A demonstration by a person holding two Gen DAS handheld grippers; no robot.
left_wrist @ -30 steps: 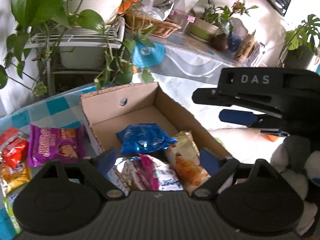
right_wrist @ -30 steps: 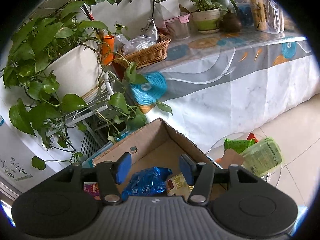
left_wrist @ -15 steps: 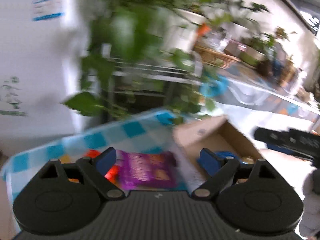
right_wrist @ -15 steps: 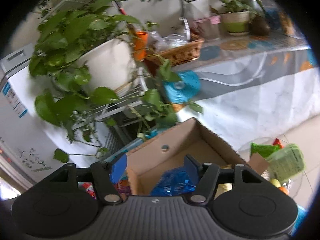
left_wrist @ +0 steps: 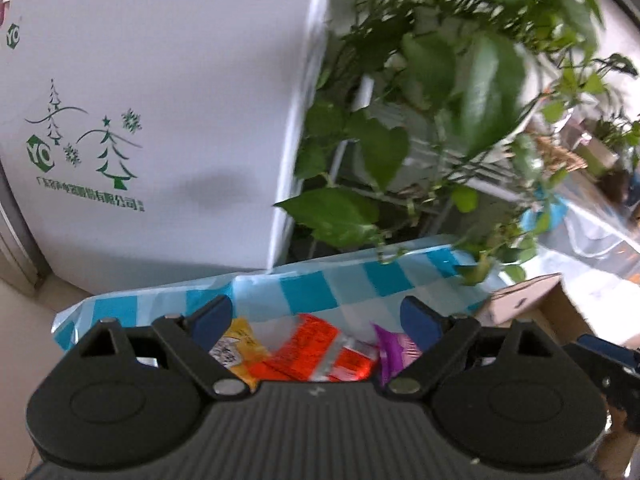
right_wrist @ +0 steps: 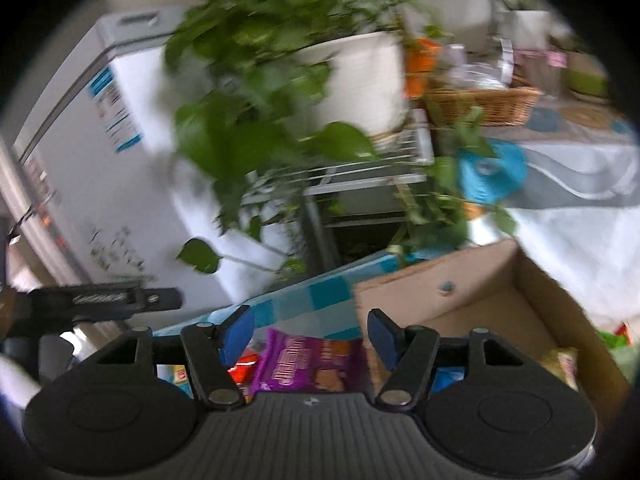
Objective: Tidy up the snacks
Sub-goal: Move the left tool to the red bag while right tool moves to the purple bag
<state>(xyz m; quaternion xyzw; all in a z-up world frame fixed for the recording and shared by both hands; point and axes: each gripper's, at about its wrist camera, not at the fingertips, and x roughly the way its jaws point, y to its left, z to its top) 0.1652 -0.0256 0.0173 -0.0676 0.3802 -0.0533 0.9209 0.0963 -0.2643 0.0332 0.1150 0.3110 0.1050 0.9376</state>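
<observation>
While both hand-held grippers gape empty, only the right view shows the box interior.

Both wrist views, somewhat blurred, overlook the checkered tablecloth closely.

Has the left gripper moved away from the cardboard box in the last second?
Yes. The left gripper has swung left: the cardboard box, earlier centered in its view, now sits at the right edge, with the red packet between its fingers.

Surface: table under a blue-and-white checked cloth
On it, left to right: yellow packet, red-orange packet, purple snack bag, open cardboard box
</observation>
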